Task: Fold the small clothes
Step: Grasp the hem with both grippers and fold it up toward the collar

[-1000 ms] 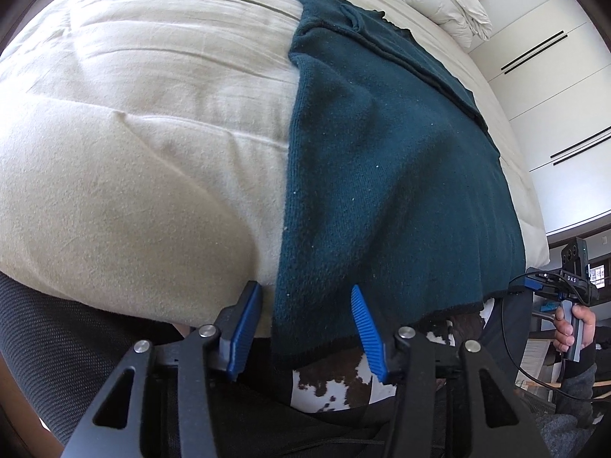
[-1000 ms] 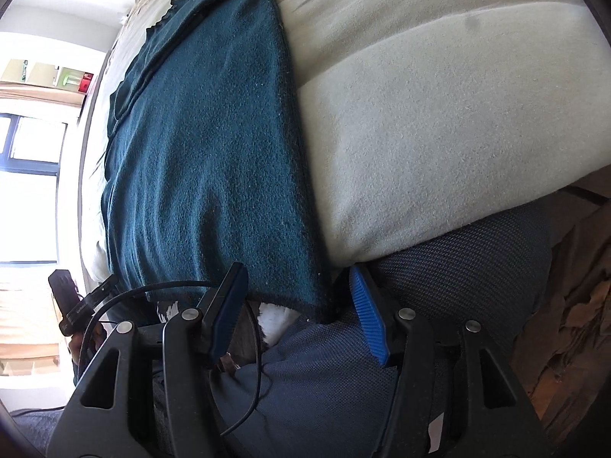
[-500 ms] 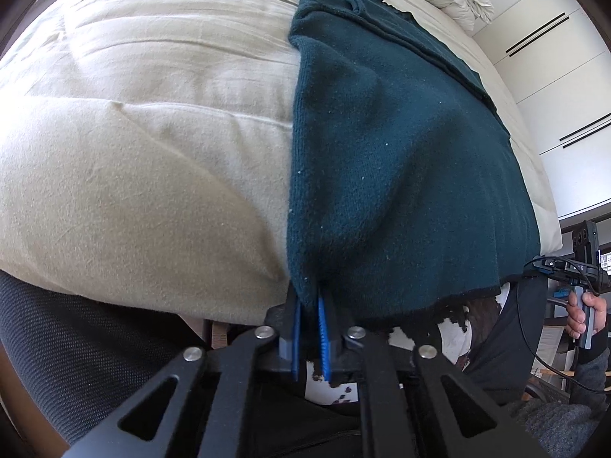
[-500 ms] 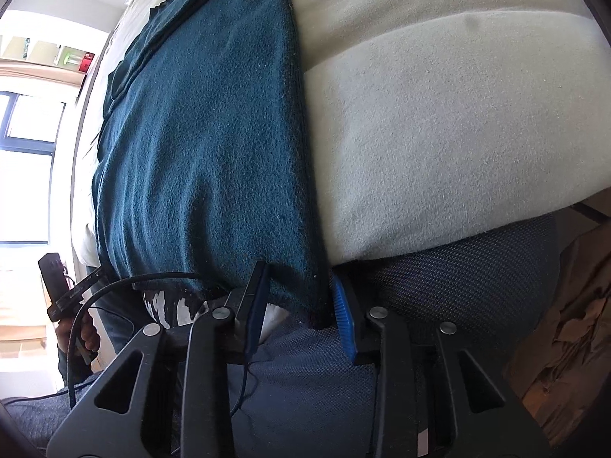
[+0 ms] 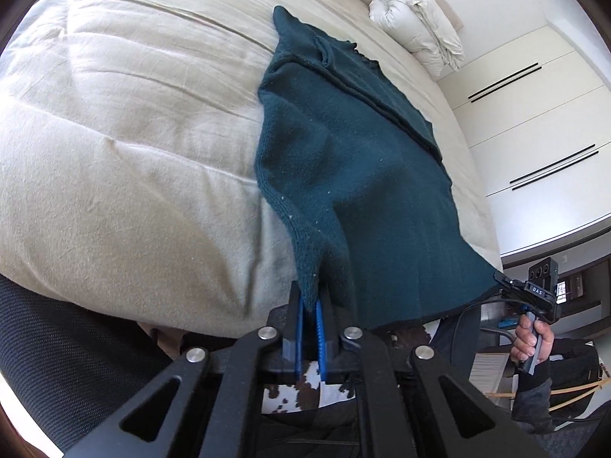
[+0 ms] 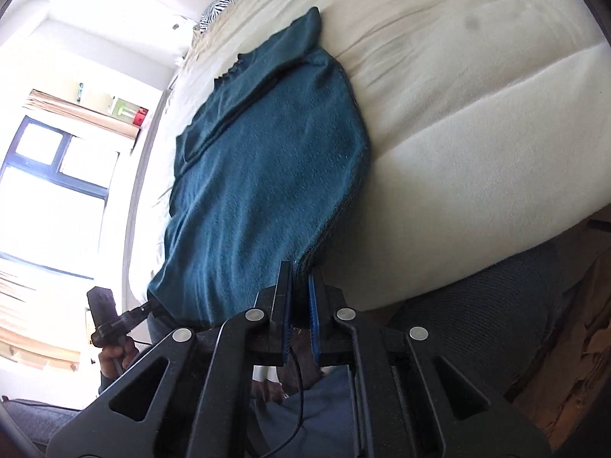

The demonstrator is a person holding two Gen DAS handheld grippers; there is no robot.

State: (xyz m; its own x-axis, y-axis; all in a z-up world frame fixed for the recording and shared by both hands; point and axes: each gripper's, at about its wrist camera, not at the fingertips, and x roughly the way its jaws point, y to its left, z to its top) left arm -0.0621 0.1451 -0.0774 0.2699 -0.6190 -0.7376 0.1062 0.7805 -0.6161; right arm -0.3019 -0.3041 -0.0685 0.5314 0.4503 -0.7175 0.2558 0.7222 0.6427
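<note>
Teal sweater (image 5: 366,191) hem, earlier loose between open jaws, now pinched by both hand-held grippers (image 5: 310,305) (image 6: 299,290).

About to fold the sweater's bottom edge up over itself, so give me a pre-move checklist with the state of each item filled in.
1. Left gripper shut on a near corner of the sweater: ok.
2. Right gripper shut on the other near corner: ok.
3. Both corners raised off the bed: ok, the hem hangs between the two grippers.
4. Far end of the sweater lying on the bed: ok, though its collar end looks bunched.
5. Bed past the sweater free of clutter: ok in the left view; the folded duvet lies well beyond.
6. How much cloth each gripper has: cannot tell.
</note>
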